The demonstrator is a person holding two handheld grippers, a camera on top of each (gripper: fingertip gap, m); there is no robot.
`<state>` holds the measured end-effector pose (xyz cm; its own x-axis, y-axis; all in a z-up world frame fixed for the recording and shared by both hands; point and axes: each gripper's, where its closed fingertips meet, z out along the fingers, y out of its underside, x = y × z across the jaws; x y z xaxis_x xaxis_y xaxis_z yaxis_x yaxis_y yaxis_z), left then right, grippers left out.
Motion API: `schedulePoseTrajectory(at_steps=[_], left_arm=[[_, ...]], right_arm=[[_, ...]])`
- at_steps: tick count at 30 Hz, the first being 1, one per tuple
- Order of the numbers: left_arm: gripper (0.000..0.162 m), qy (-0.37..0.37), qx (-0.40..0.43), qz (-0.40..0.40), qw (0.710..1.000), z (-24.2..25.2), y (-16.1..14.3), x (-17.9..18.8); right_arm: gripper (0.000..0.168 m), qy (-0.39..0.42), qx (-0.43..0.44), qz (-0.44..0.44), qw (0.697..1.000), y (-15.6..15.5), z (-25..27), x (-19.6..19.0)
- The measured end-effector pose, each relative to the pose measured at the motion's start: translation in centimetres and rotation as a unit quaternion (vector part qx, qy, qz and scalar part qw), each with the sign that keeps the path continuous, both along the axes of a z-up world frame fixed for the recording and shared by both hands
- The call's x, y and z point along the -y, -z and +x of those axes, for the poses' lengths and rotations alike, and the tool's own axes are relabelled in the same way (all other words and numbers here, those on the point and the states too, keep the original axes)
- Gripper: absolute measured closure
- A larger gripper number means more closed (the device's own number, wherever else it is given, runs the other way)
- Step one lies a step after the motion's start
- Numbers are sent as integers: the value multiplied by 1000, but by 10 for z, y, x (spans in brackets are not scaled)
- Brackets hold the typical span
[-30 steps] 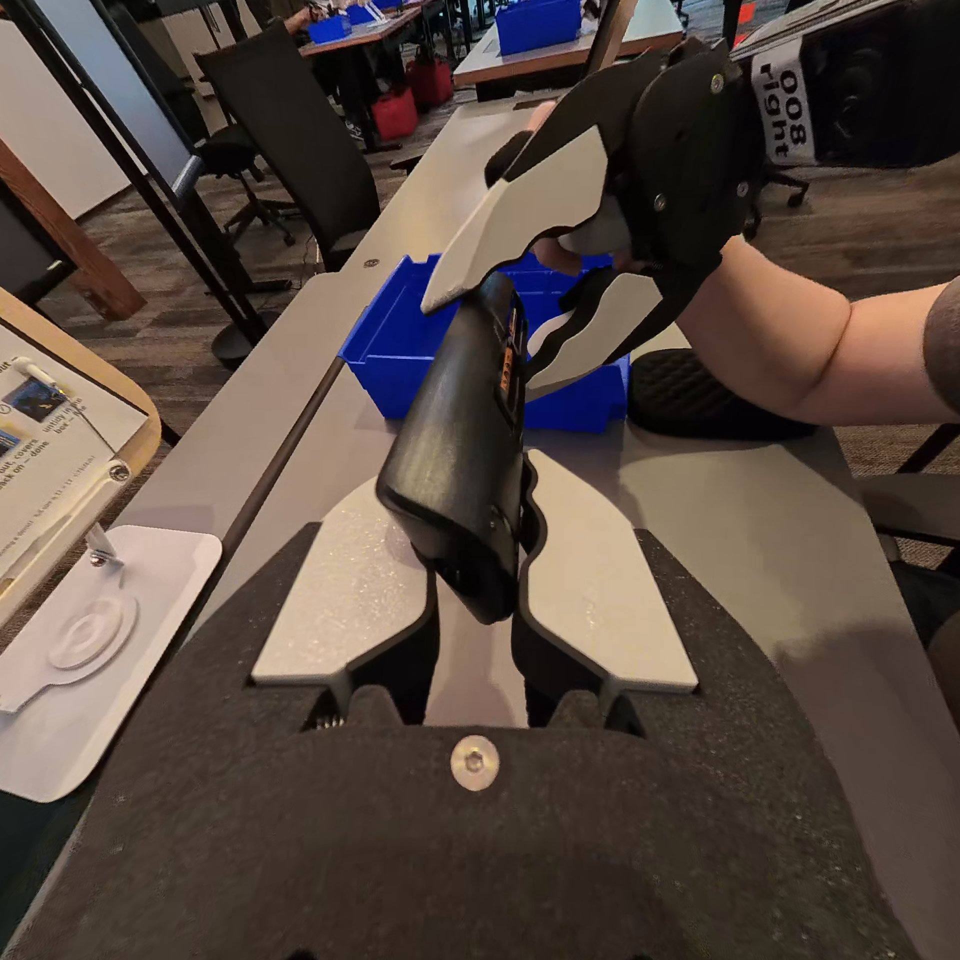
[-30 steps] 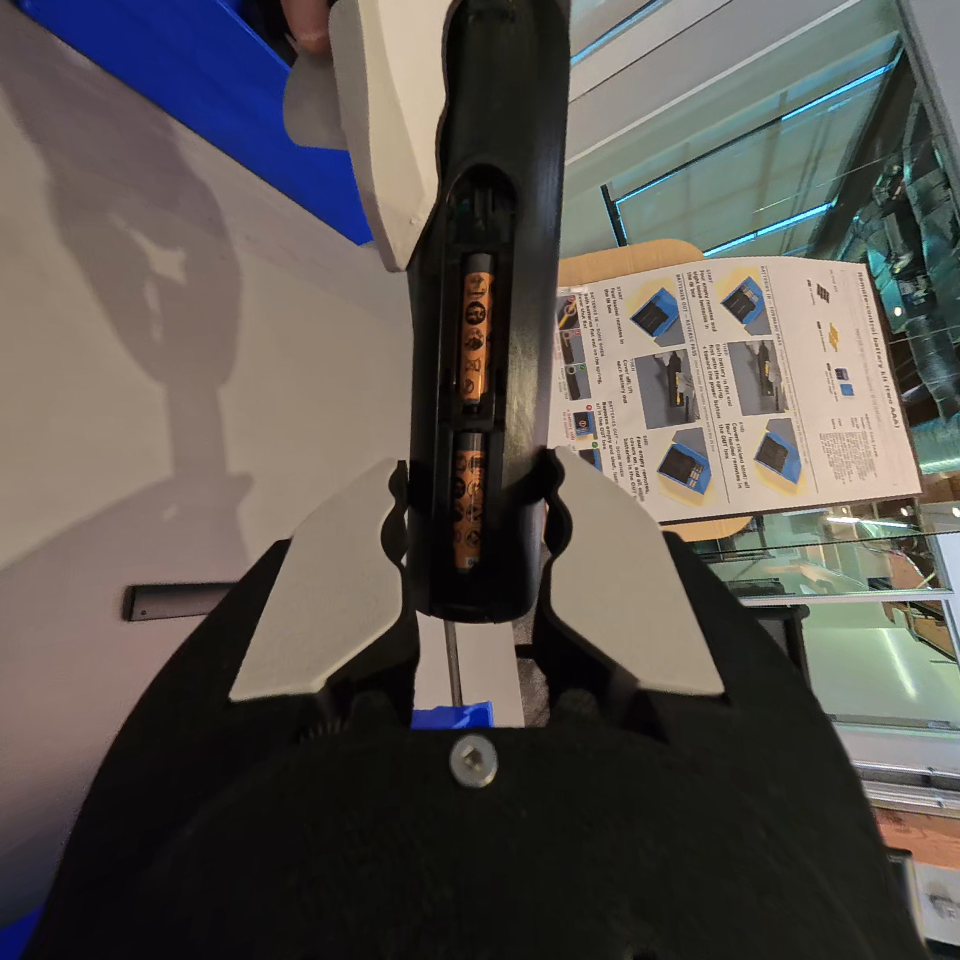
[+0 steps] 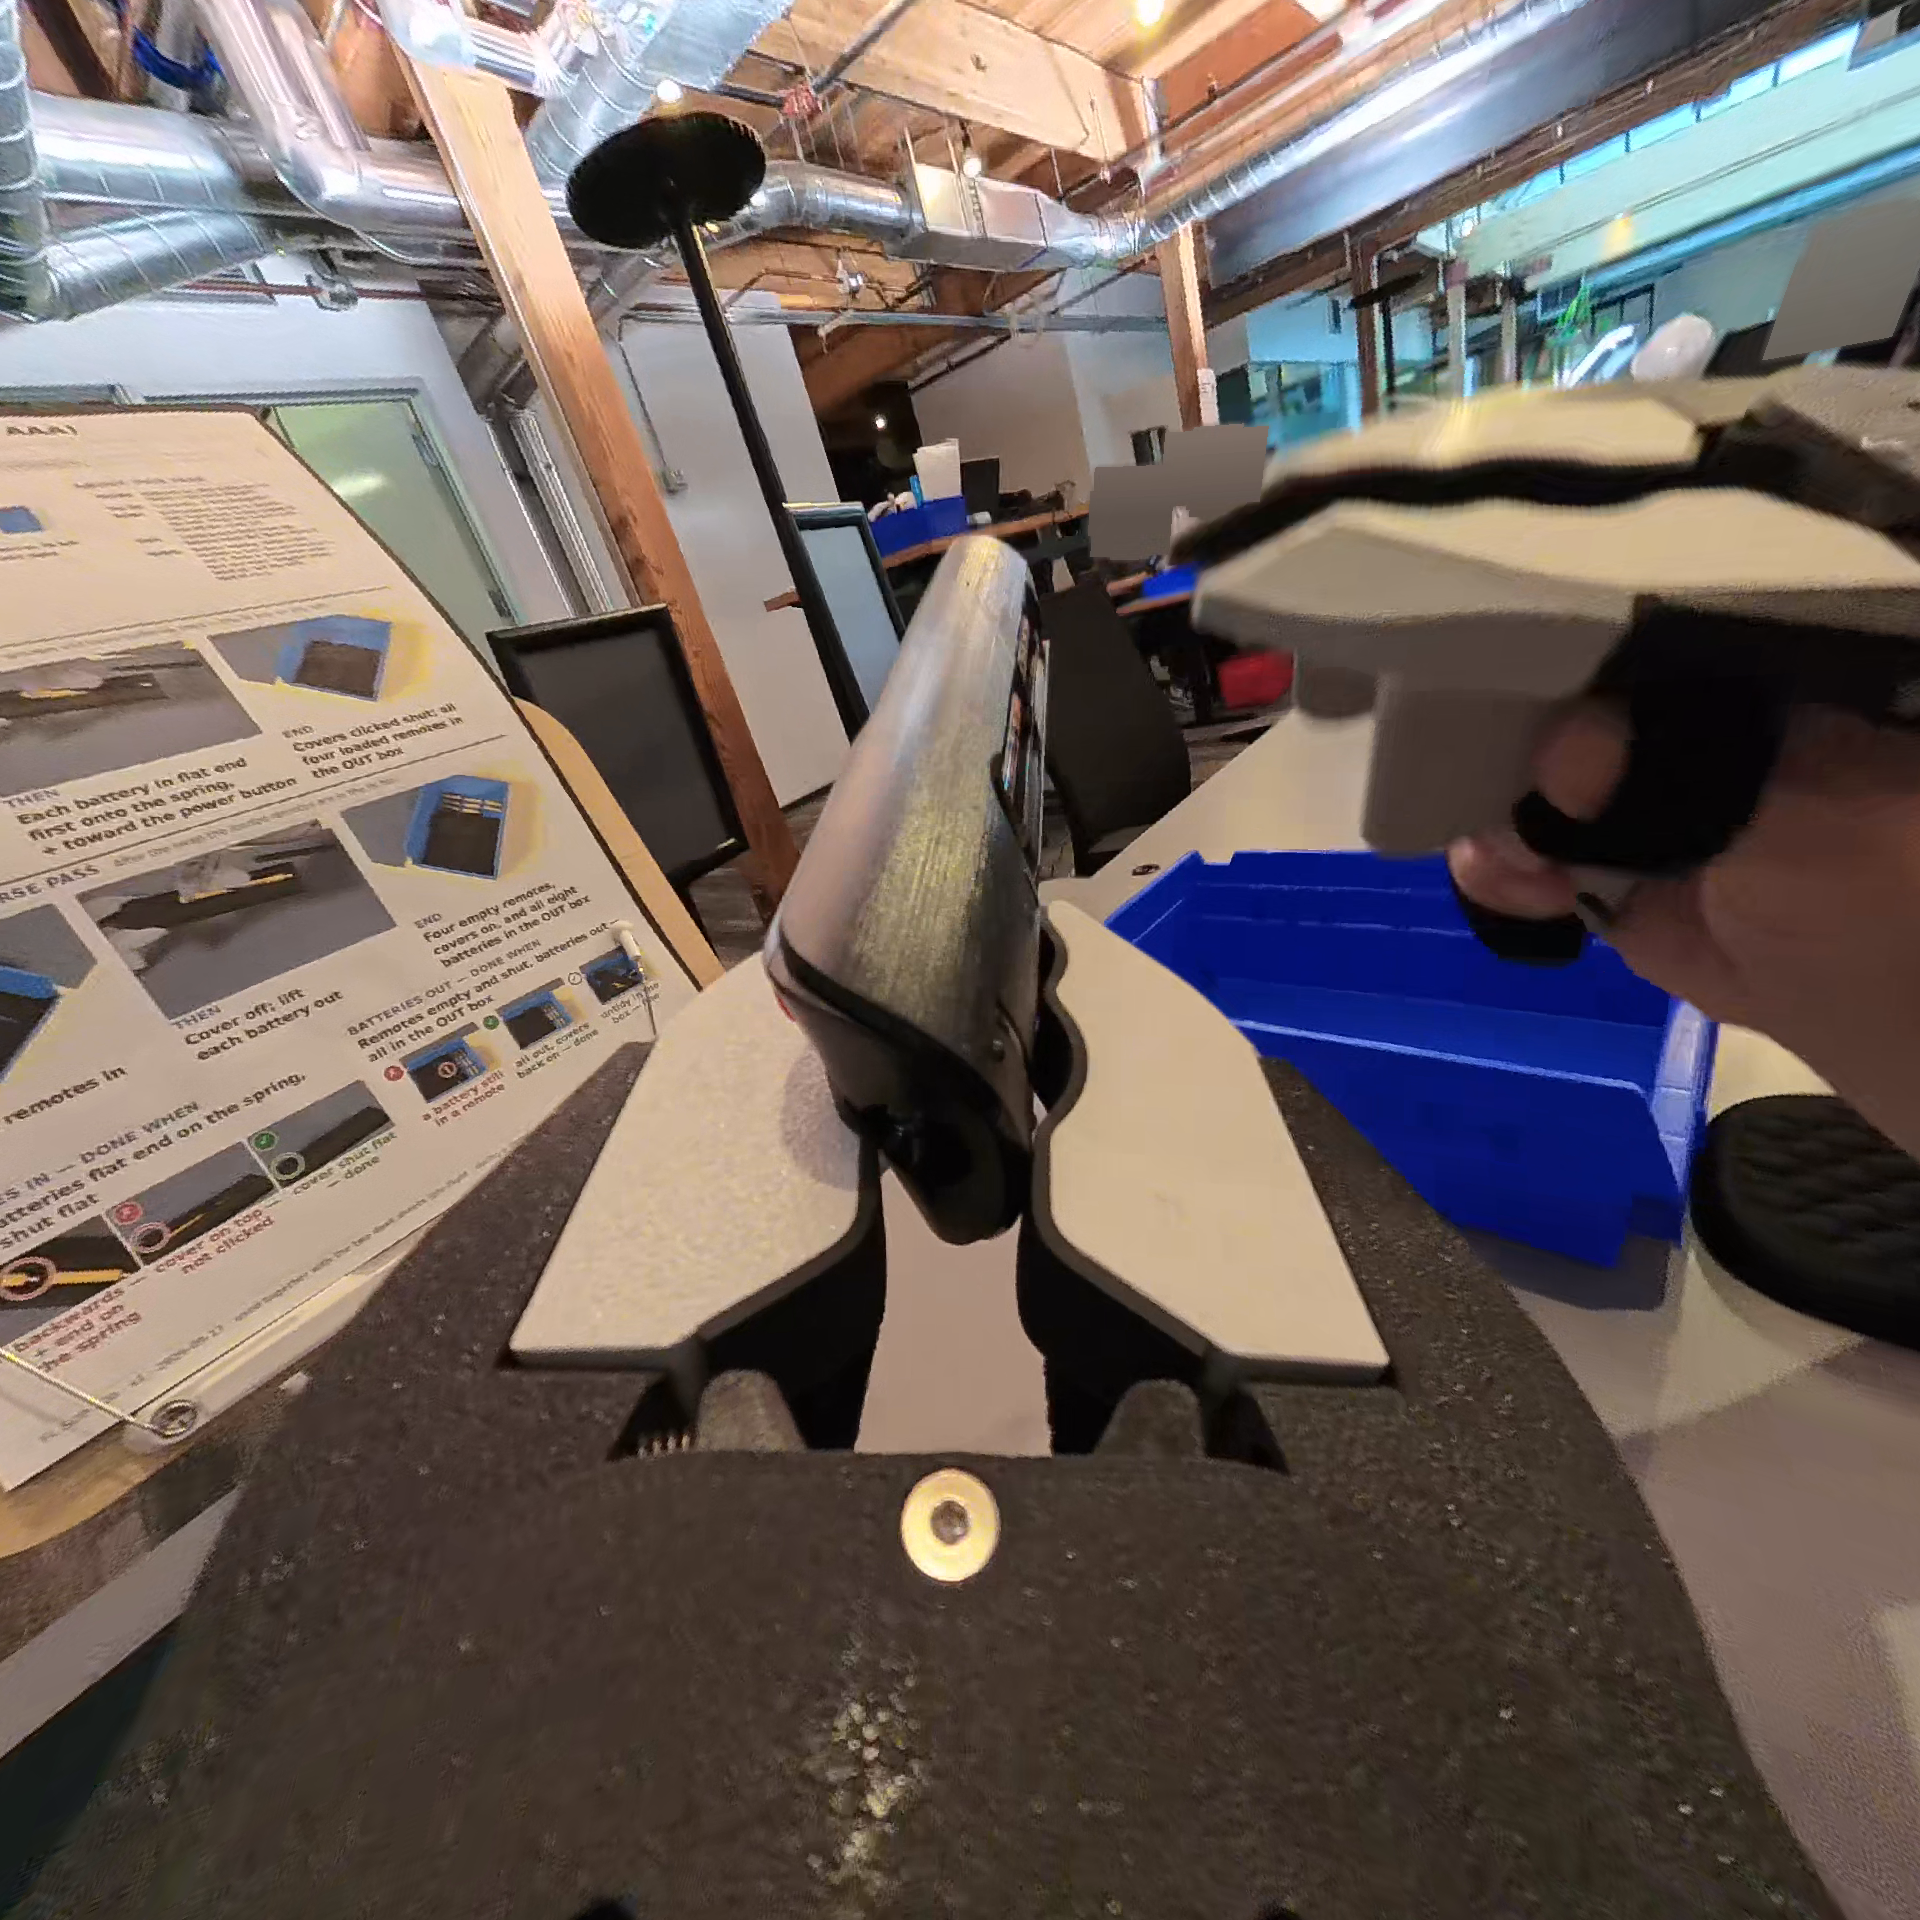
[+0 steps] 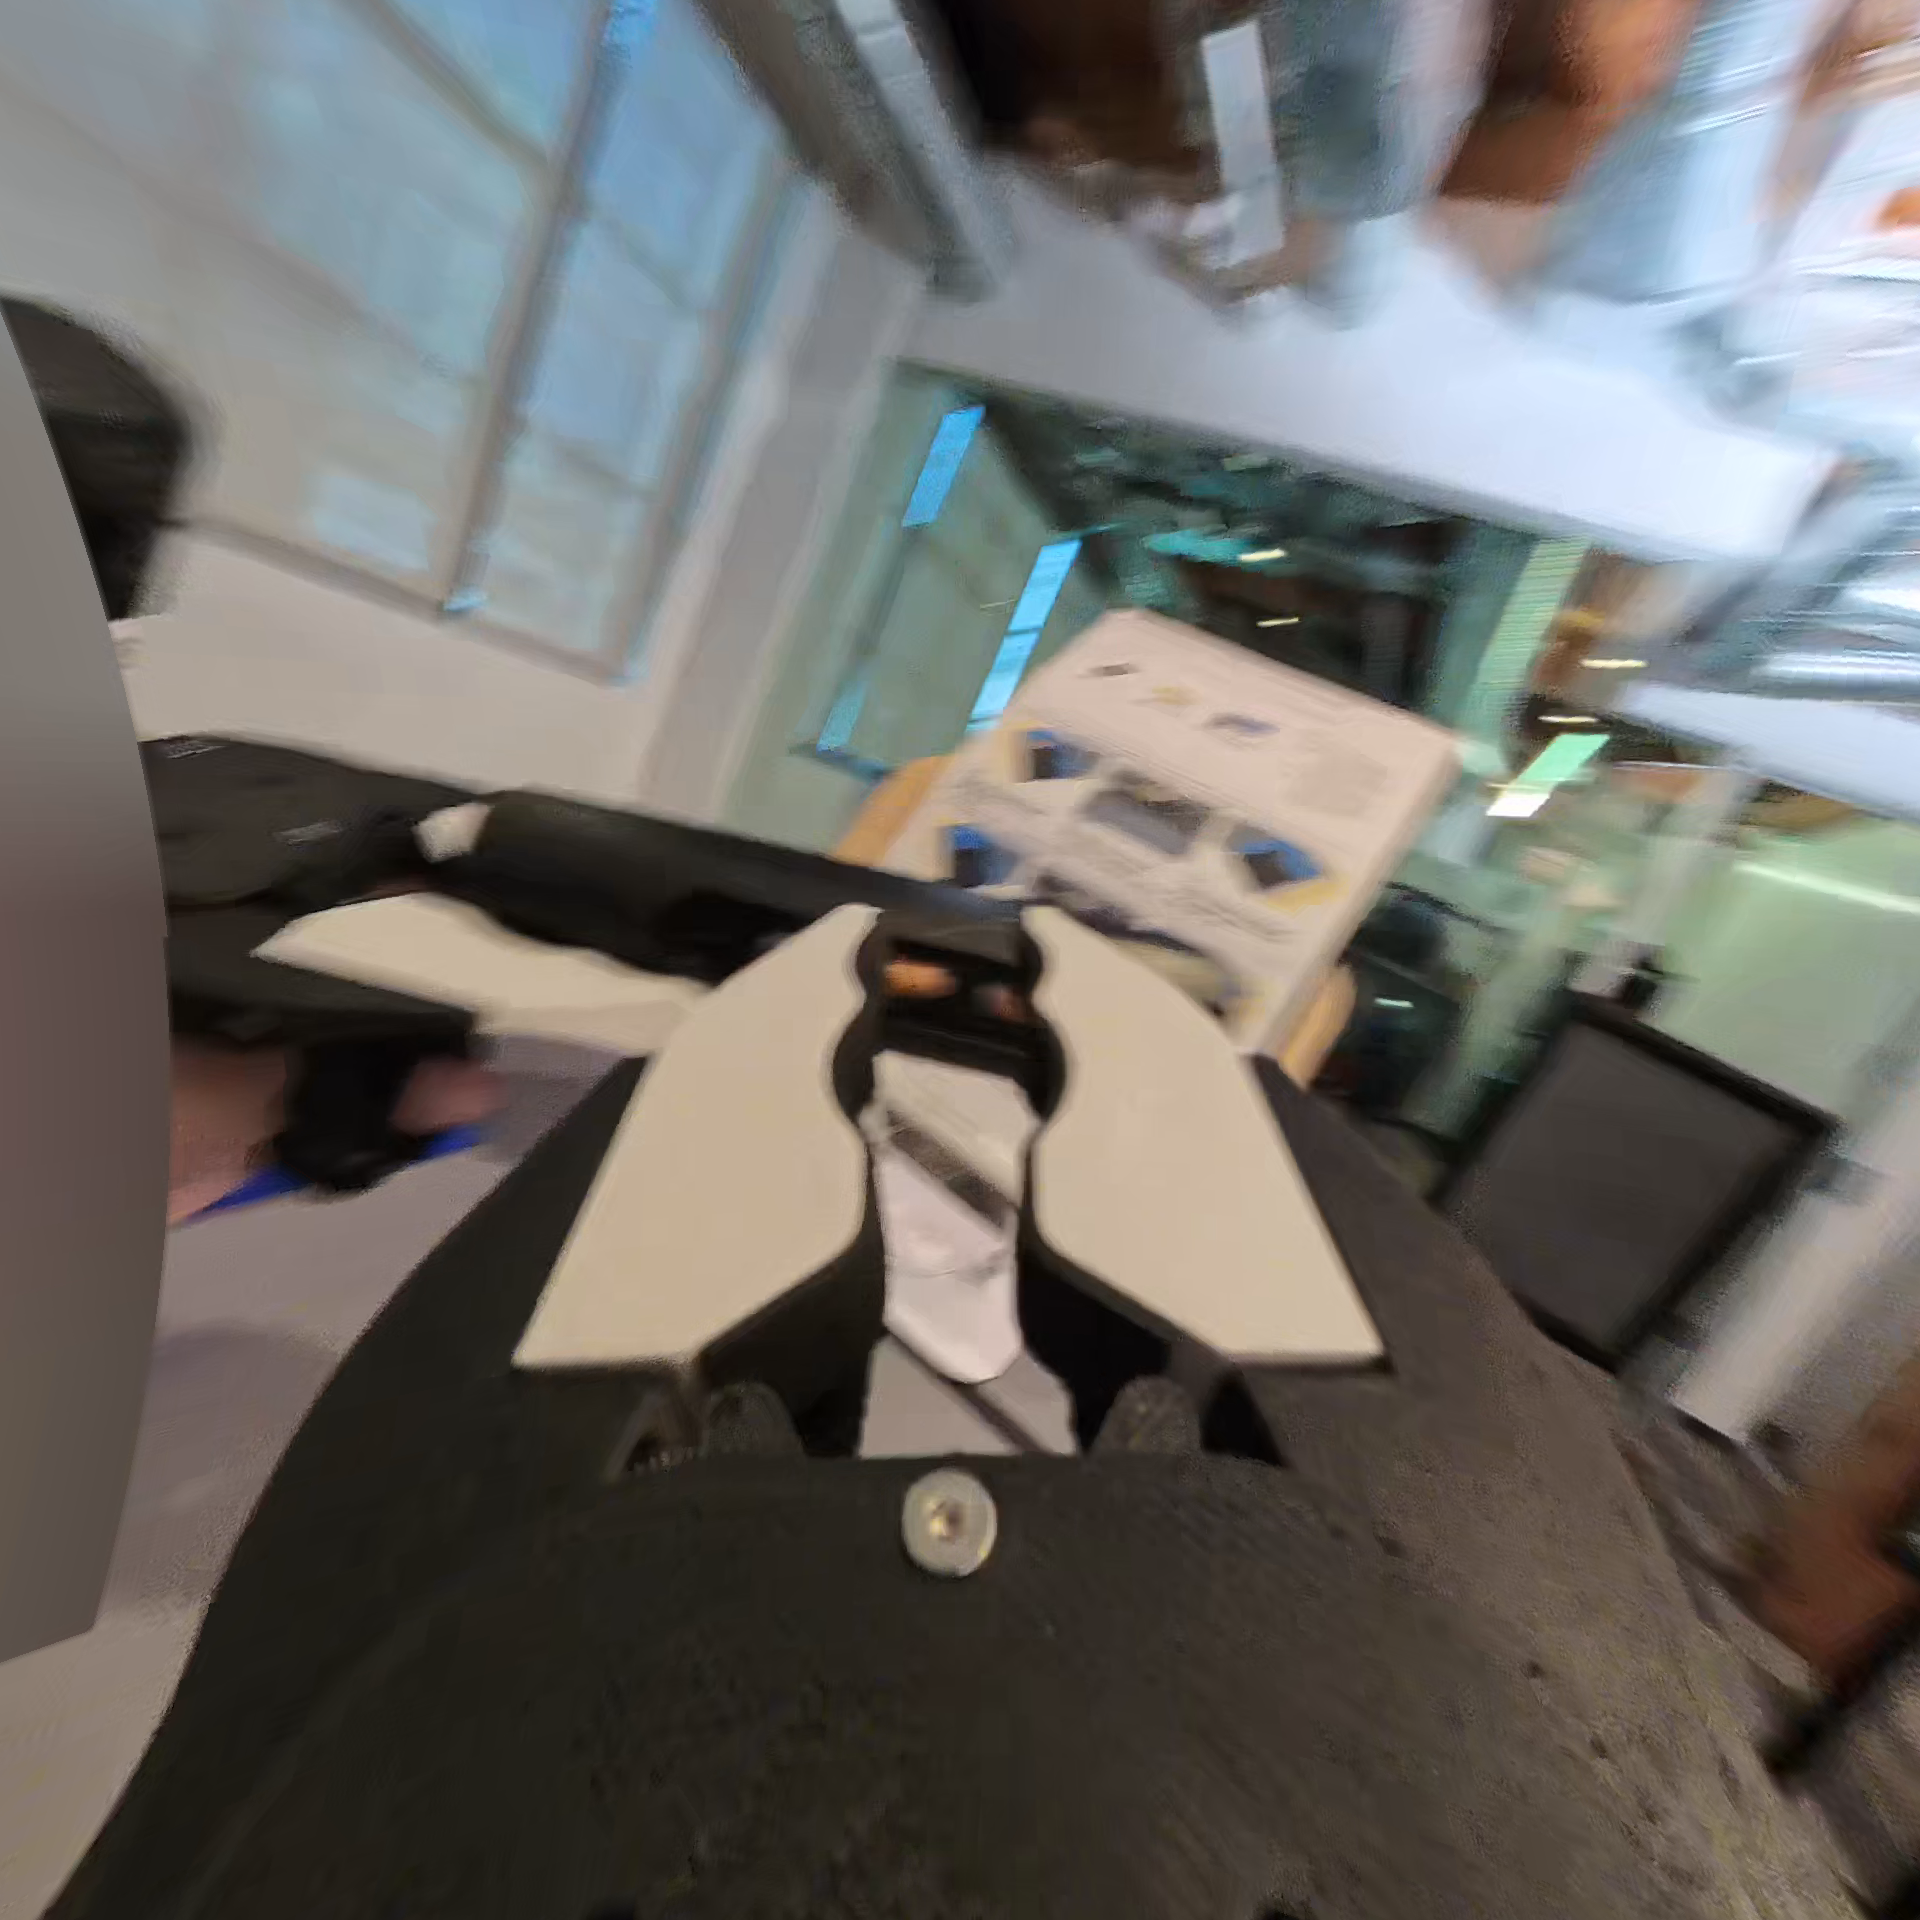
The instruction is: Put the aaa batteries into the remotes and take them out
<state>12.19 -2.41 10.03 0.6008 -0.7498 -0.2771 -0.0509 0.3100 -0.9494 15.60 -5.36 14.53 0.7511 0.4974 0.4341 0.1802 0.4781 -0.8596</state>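
My left gripper (image 3: 935, 956) is shut on the near end of a black remote (image 3: 914, 831) and holds it tilted upward above the table. My right gripper (image 3: 1216, 561) hovers blurred to the right of the remote's far end, apart from it. In the right wrist view the right gripper (image 4: 948, 925) has its jaws a narrow gap apart with nothing clearly held. Beyond its tips lies the remote (image 4: 675, 862), with blurred orange battery patches (image 4: 906, 977) showing. The left gripper's fingers (image 4: 436, 961) show at the left.
A blue bin (image 3: 1455, 1101) stands on the grey table (image 3: 1714, 1507) right of the remote, with a black textured pad (image 3: 1808, 1216) beside it. A printed instruction sheet (image 3: 260, 883) leans on a wooden stand at the left, and it also shows in the right wrist view (image 4: 1195, 790).
My right gripper has let go of the remote's far end, drawn back and narrowed its jaws. My left gripper has tilted the remote upward, so its view now shows the room.
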Motion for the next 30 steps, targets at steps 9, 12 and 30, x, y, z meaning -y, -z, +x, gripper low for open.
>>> schedulePoseTrajectory(at_steps=[9, 12, 30], left_arm=[[137, -19, -28, 28, 999, 8, 5, 5], [136, -27, -33, 42, 998, 10, 5, 8], [137, -56, -42, 63, 996, 10, 5, 9]], right_arm=[[167, -33, 20, -61, 997, 31, -24, -8], [167, -29, 21, -56, 998, 31, -23, -8], [167, -44, 5, -78, 996, 33, -26, -7]])
